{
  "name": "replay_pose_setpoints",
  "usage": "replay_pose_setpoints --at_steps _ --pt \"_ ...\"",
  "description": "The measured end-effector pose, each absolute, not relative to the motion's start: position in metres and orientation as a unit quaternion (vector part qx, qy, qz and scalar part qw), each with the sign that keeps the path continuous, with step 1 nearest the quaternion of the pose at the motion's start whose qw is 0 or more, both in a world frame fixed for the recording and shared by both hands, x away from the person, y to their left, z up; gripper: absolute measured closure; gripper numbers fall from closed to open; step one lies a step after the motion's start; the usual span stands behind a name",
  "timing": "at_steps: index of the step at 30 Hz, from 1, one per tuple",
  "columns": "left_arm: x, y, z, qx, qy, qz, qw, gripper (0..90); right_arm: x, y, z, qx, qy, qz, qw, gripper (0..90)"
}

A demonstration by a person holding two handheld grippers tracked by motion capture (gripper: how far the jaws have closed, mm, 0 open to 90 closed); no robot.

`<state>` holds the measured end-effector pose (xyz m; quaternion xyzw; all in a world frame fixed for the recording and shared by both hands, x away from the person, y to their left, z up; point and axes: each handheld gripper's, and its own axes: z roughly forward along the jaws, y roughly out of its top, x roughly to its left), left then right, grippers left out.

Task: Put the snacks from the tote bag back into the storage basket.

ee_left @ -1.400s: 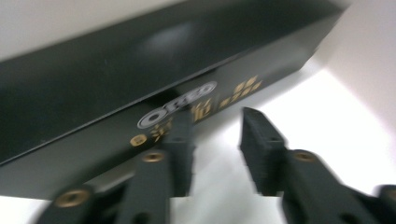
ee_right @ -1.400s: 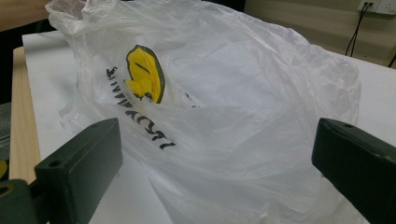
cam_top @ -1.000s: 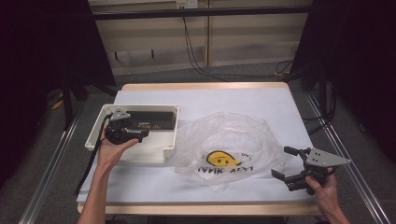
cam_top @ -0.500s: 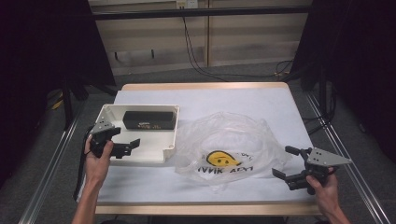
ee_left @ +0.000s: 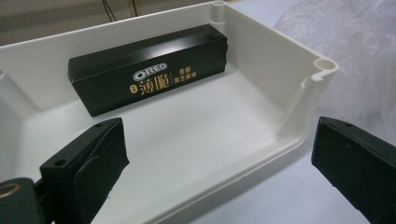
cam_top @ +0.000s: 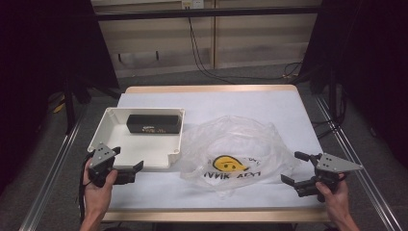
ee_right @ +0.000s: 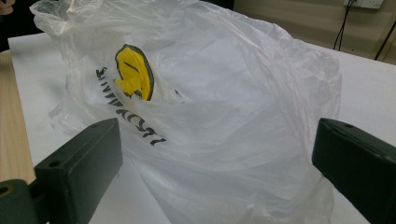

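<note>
White plastic makes up the tray (cam_top: 111,139), which sits on the table (cam_top: 250,103) and serves as the landmark. Inside it, against the far wall, lies a black box (cam_top: 154,123) — its face reads "OREO" in the left gripper view, with gold Chinese characters beside the logo.

Left gripper (cam_top: 136,169) is just off the tray's near edge, by its near left corner, clear of the rim; its jaws have just been opening and stand wide with nothing between them. In its own view the tray's near wall lies between the jaws and the box.

Right of the tray, touching its right corner, spreads a crumpled clear bag (cam_top: 235,151) with a yellow smiley and black lettering, too creased to read.

Right gripper (cam_top: 293,168) sits well right of the tray, at the bag's far edge — released, the jaws apart and gripping nothing.
</note>
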<state>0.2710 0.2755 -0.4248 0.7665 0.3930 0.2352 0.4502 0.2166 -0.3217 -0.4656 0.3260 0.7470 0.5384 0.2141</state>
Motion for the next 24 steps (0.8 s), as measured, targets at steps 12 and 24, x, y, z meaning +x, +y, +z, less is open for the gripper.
replay_pose_setpoints --at_steps 12,24 --pt "0.232 0.253 -0.439 0.746 0.391 0.234 0.486 3.4 0.212 -0.324 -0.466 0.337 0.742 0.537 0.218 1.2" --pt "0.228 0.245 -0.451 0.752 0.381 0.220 0.491 3.2 0.212 -0.326 -0.467 0.335 0.740 0.541 0.219 1.2"
